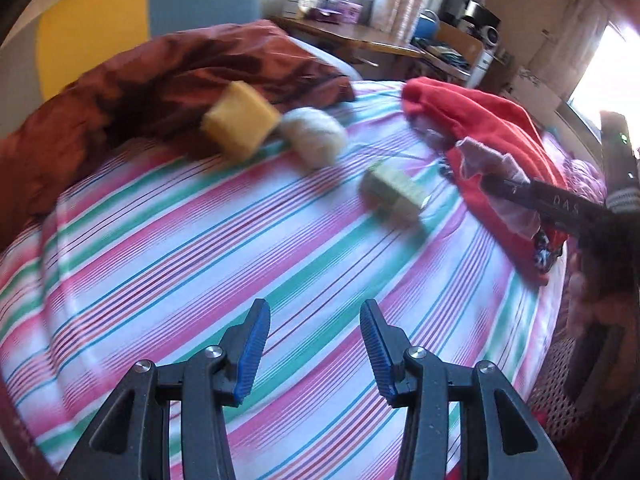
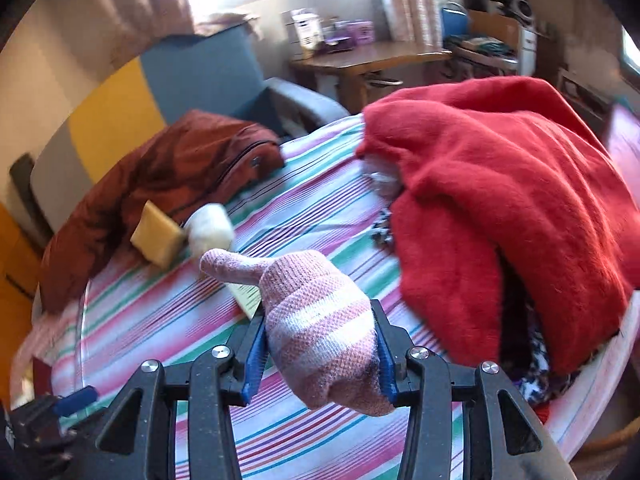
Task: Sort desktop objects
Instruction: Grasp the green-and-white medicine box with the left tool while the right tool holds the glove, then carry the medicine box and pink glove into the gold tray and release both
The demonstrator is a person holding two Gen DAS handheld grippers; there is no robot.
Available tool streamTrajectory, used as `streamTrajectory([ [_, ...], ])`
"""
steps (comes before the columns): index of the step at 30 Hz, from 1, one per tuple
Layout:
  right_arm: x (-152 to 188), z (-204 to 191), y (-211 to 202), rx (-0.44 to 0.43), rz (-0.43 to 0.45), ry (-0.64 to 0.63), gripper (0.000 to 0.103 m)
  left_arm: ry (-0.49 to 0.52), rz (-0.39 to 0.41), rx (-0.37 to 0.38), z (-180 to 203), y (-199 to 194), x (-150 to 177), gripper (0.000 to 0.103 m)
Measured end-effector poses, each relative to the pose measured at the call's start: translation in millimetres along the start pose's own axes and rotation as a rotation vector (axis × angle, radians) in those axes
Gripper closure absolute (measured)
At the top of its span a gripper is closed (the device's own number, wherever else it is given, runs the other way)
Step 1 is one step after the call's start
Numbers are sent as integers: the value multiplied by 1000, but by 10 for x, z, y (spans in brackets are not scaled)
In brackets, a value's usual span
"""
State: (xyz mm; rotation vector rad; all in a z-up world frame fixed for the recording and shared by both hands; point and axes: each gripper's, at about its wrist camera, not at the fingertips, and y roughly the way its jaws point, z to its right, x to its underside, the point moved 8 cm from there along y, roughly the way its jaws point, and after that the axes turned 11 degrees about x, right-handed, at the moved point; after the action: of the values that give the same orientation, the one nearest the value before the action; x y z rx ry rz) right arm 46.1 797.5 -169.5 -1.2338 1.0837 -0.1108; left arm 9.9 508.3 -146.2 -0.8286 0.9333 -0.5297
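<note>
My right gripper (image 2: pixel 318 312) is shut on a pink and white striped knitted mitten (image 2: pixel 316 344), held above the striped bedsheet (image 2: pixel 168 320). In the left wrist view the same mitten (image 1: pixel 486 162) hangs from that gripper in front of the red blanket. My left gripper (image 1: pixel 314 308) is open over the sheet (image 1: pixel 200 248) with nothing between its blue pads. Beyond it lie a yellow sponge (image 1: pixel 240 120), a white fluffy ball (image 1: pixel 314 136) and a pale green box (image 1: pixel 394 196). In the right wrist view the mitten partly hides the box (image 2: pixel 246 296).
A brown jacket (image 1: pixel 160 76) lies bunched at the far left of the bed. A red fleece blanket (image 2: pixel 500 200) is heaped on the right, with dark patterned cloth under it. A wooden desk (image 2: pixel 380 56) with boxes stands behind the bed.
</note>
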Motion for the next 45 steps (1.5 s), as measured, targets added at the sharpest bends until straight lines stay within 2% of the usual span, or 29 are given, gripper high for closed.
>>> streamTrajectory([
  [3, 5, 79, 18, 1, -18, 26, 57, -22, -28, 55, 162, 238, -172, 56],
  [5, 3, 110, 5, -11, -20, 42, 57, -5, -33, 41, 236, 344, -283, 56],
  [6, -1, 118, 1, -23, -23, 52, 57, 40, -30, 23, 316, 416, -361, 56],
  [8, 9, 136, -2, -36, -31, 66, 57, 113, -42, 34, 456, 542, -443, 52],
  [10, 8, 149, -15, -54, -34, 77, 57, 243, -55, 46, 624, 671, -506, 35],
  [13, 6, 152, -38, -73, -34, 82, 56, 404, -73, 0, 719, 844, -561, 30],
  [18, 20, 81, -38, -106, -50, 66, 55, 448, -97, -9, 616, 1065, -712, 29],
  [22, 38, 52, -23, -108, -60, 53, 54, 483, -115, 17, 604, 1192, -778, 22],
  [25, 43, 77, -4, -96, -64, 57, 54, 539, -131, 42, 659, 1288, -766, 22],
  [29, 50, 110, 30, -74, -71, 56, 54, 562, -157, 58, 675, 1397, -732, 25],
  [32, 71, 104, 78, -58, -86, 40, 54, 557, -128, 49, 668, 1396, -769, 27],
  [38, 145, 85, 166, -30, -117, 3, 54, 500, -116, 66, 598, 1297, -639, 28],
  [40, 167, 65, 187, -25, -125, -13, 54, 448, -109, 69, 531, 1187, -530, 28],
  [45, 279, -157, 241, -63, -160, -124, 54, 334, -87, -30, 292, 862, -213, 28],
])
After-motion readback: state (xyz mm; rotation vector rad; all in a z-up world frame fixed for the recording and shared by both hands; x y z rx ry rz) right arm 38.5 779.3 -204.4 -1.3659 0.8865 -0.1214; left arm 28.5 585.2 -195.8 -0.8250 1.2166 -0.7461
